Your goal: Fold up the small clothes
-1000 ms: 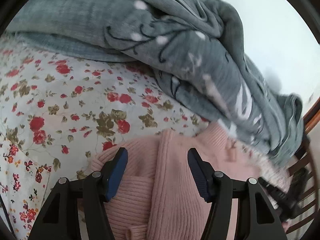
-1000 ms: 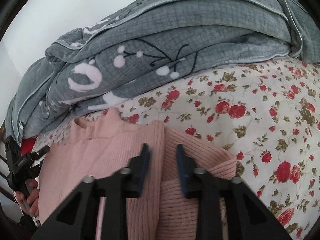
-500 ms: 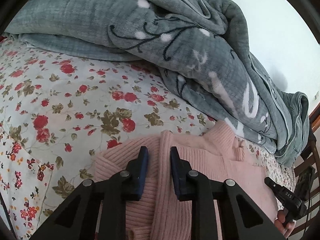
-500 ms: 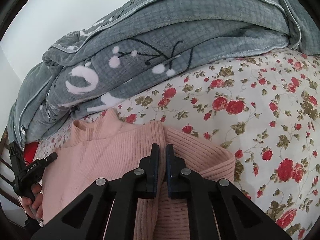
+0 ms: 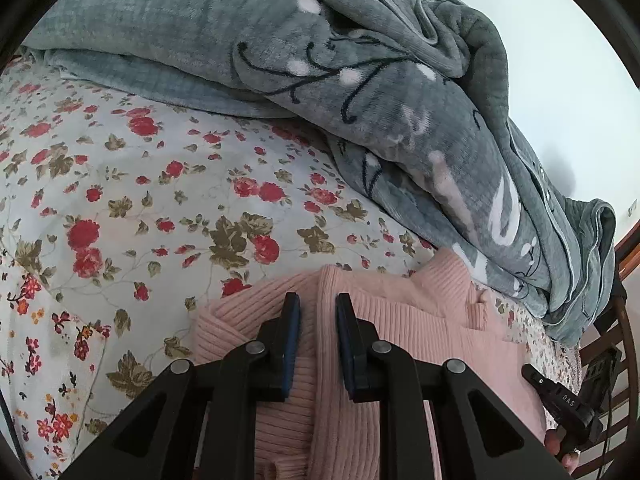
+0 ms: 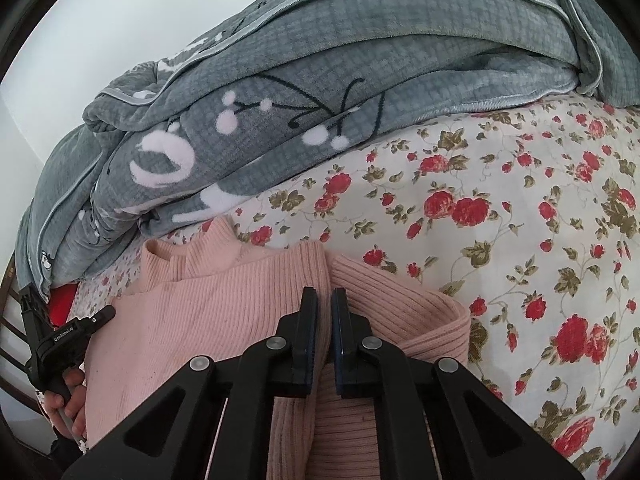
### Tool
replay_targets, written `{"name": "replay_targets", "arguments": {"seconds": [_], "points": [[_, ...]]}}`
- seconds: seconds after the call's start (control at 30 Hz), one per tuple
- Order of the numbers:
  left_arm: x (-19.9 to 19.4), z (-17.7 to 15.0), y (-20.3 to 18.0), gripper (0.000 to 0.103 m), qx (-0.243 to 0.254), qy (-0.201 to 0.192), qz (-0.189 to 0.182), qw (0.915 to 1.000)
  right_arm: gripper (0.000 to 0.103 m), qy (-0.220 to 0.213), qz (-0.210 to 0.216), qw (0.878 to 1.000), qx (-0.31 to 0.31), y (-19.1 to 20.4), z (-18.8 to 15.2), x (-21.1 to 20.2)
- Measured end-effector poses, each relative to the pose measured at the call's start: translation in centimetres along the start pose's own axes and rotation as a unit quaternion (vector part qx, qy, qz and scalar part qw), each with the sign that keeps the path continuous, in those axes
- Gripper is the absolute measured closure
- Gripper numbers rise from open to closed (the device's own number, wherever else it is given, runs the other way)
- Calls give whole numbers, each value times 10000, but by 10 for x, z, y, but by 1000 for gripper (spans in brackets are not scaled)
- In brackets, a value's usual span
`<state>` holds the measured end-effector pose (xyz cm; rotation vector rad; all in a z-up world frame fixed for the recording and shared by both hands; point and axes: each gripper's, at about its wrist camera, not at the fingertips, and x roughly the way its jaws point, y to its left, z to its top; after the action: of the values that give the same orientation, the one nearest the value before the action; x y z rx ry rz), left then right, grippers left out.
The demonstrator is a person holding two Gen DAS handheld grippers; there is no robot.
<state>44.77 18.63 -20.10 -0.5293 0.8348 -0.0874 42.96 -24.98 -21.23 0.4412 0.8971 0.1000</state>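
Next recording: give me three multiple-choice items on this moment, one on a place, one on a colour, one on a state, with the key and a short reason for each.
1. Where does the grey blanket lie?
A. on the far side of the sweater
B. under the sweater
C. on the floor

2. What colour is the sweater?
A. white
B. pink
C. blue

3. What is the right claw doing?
A. standing wide open above the bedsheet
B. gripping the blanket
C. pinching a fold of the sweater

Key:
1 A: the blanket is piled on the flowered bedsheet beyond the sweater's collar.
2 B: its ribbed knit is pale pink in both views.
3 C: the pads are nearly together with a ridge of the knit between them.
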Motion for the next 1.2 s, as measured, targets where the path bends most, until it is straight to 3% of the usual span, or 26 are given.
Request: {"name": "replay_targets", "arguments": {"seconds": [1.07,1.2], "points": [[-2,-2,-6,81,134,-96,192,9997,97,-91,13,9998,158,-8,1,-4],[-13,-1,-6,76,109,-366,179,9991,97,-164,54,9995,281,-13,2,-8]]}}
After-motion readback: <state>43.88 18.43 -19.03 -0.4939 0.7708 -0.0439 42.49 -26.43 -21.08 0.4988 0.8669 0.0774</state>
